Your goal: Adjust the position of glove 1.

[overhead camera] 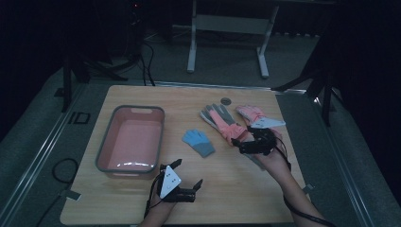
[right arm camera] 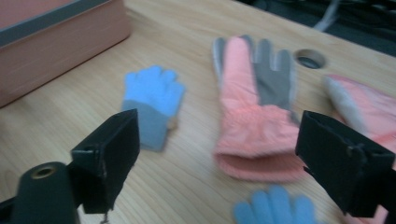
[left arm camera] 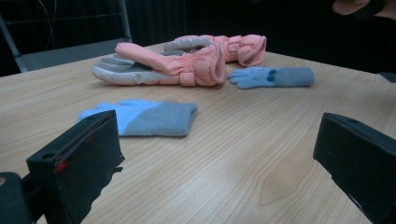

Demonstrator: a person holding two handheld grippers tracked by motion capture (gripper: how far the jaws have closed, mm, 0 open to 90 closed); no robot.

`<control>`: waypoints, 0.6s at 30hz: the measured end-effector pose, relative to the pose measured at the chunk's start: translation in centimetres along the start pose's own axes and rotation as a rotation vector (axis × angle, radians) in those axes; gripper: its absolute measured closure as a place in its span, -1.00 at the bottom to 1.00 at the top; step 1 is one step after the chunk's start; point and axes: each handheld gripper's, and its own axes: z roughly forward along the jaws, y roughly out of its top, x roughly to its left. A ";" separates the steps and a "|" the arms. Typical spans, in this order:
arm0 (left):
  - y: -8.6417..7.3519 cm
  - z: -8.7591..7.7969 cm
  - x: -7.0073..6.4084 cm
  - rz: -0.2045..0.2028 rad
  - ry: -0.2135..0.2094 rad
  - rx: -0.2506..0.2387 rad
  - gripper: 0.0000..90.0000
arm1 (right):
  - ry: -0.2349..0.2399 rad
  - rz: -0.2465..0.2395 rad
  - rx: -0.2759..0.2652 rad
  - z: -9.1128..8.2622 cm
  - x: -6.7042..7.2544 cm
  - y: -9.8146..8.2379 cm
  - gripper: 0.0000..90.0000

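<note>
A pink and grey glove (overhead camera: 222, 124) lies at the table's middle right, and its cuff (right arm camera: 257, 154) faces my right gripper (right arm camera: 217, 130). That gripper (overhead camera: 242, 139) hovers over the cuff, open, with nothing between its pads. A second pink glove (overhead camera: 257, 116) lies just right of the first. One small blue and grey glove (overhead camera: 198, 143) rests left of them, and another (right arm camera: 275, 207) lies below my right gripper. My left gripper (overhead camera: 187, 174) stands open near the front edge and faces the gloves (left arm camera: 159, 67) across bare wood.
A pink bin (overhead camera: 130, 142) with a grey rim sits at the left, and nothing shows inside it. A round hole (overhead camera: 226, 100) pierces the tabletop behind the gloves. Bare wood runs along the front edge. A white table frame (overhead camera: 227, 28) stands on the floor beyond.
</note>
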 end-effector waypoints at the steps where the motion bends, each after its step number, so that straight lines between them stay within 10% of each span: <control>1: 0.0 0.0 0.0 -0.001 -0.001 0.000 -0.98 | 0.001 -0.007 0.002 0.6 0.2 0.2 -0.57; 18: 0.0 0.0 0.0 0.000 -0.021 -0.003 -0.98 | 0.152 -0.102 0.081 9.1 3.9 1.8 0.14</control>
